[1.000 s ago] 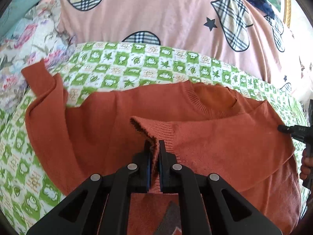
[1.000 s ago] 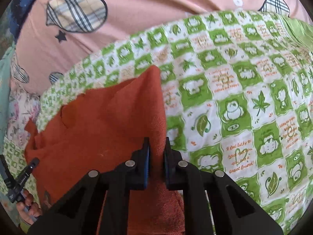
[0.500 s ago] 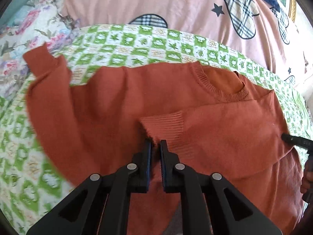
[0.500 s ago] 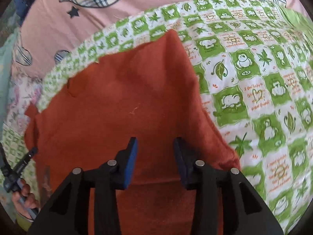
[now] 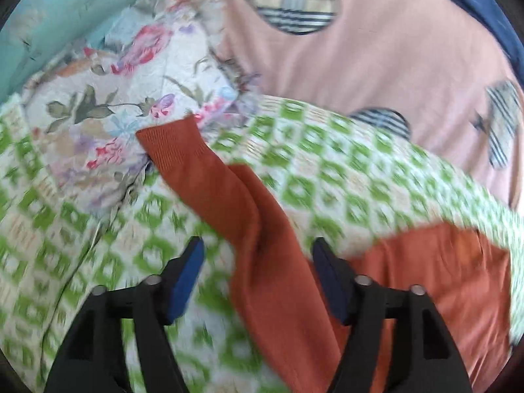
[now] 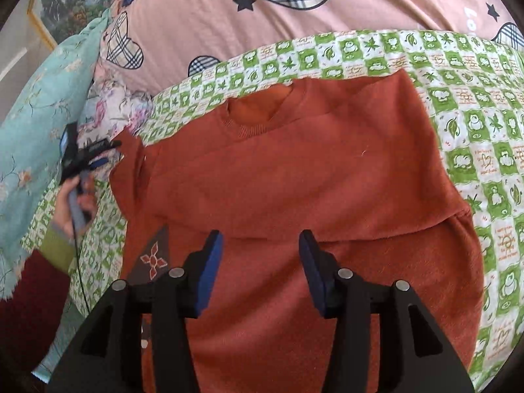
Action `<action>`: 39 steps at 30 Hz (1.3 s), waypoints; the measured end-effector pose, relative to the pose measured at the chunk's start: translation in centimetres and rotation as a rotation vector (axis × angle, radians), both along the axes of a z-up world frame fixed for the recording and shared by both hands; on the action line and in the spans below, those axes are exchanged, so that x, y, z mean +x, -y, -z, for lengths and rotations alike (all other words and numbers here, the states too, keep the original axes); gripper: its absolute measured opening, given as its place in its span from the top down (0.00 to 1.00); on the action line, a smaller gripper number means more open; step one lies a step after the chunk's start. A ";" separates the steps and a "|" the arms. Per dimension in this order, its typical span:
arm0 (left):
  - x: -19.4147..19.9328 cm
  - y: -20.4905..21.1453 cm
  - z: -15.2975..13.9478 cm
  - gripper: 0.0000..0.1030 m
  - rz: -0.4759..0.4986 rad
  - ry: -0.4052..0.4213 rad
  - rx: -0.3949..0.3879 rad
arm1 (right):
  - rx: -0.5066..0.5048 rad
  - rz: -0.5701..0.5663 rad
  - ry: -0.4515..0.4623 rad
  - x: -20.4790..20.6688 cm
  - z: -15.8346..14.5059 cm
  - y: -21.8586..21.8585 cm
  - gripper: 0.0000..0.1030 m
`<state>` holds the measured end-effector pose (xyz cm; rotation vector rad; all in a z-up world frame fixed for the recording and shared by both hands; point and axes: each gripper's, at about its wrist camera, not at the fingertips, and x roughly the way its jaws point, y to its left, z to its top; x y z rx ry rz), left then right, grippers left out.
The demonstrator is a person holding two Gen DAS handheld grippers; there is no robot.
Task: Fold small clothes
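Observation:
A rust-orange knit sweater [image 6: 294, 177] lies flat on the green-and-white checked cloth [image 6: 491, 131], neck hole away from me, with one sleeve folded across its chest. My right gripper [image 6: 258, 245] is open and empty, hovering above the sweater's lower body. In the left wrist view the other sleeve [image 5: 235, 203] stretches out to the left, its ribbed cuff resting on a floral pillow [image 5: 114, 104]. My left gripper [image 5: 257, 258] is open, with the sleeve running between its jaws, which do not close on it. The left gripper also shows in the right wrist view [image 6: 78, 157].
A pink quilt with plaid hearts [image 6: 294, 16] lies behind the checked cloth. A teal floral pillow [image 6: 36, 124] sits at the left. A dark patch with a red flower motif [image 6: 152, 258] shows on the sweater's lower left.
Both grippers have opened and let go of the sweater. The folded sleeve now lies across the chest. My left gripper has swung left to the other sleeve; my right has drawn back.

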<state>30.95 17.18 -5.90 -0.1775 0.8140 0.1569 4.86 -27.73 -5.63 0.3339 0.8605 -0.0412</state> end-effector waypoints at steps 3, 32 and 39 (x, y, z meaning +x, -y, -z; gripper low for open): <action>4.2 -3.3 1.3 0.21 -0.080 -0.050 -0.033 | -0.007 -0.002 -0.035 0.4 1.0 -0.3 0.52; -8.0 22.7 -3.2 0.90 0.402 0.222 0.066 | 0.107 0.162 0.069 -4.2 0.2 4.6 0.52; -10.0 34.1 3.7 0.85 0.580 0.111 0.203 | 0.127 0.205 0.082 -4.8 0.0 6.8 0.52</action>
